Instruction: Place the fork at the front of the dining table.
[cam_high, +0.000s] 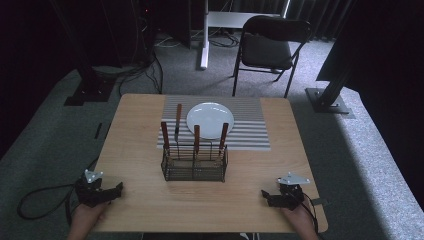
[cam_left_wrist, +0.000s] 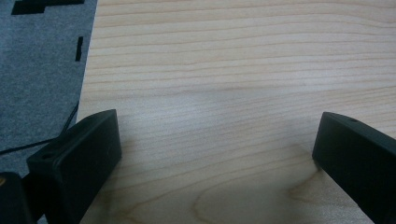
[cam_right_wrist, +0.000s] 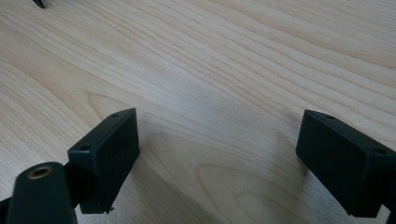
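A black wire basket (cam_high: 194, 163) stands at the middle of the wooden table (cam_high: 140, 200), with three wooden-handled utensils (cam_high: 196, 139) upright in it. Behind it a white plate (cam_high: 208, 119) lies on a striped placemat (cam_high: 250, 130), and another wooden-handled utensil (cam_high: 177, 120) lies on the mat left of the plate. My left gripper (cam_high: 112, 190) rests open at the table's near left edge, nothing between its jaws (cam_left_wrist: 219, 154). My right gripper (cam_high: 267, 196) rests open at the near right, jaws wide over bare wood (cam_right_wrist: 219, 149).
A folding chair (cam_high: 270, 47) and a white desk leg (cam_high: 204, 40) stand on the grey carpet beyond the table. Black frame posts rise at both far sides. A cable (cam_high: 40, 197) trails on the floor from the left gripper.
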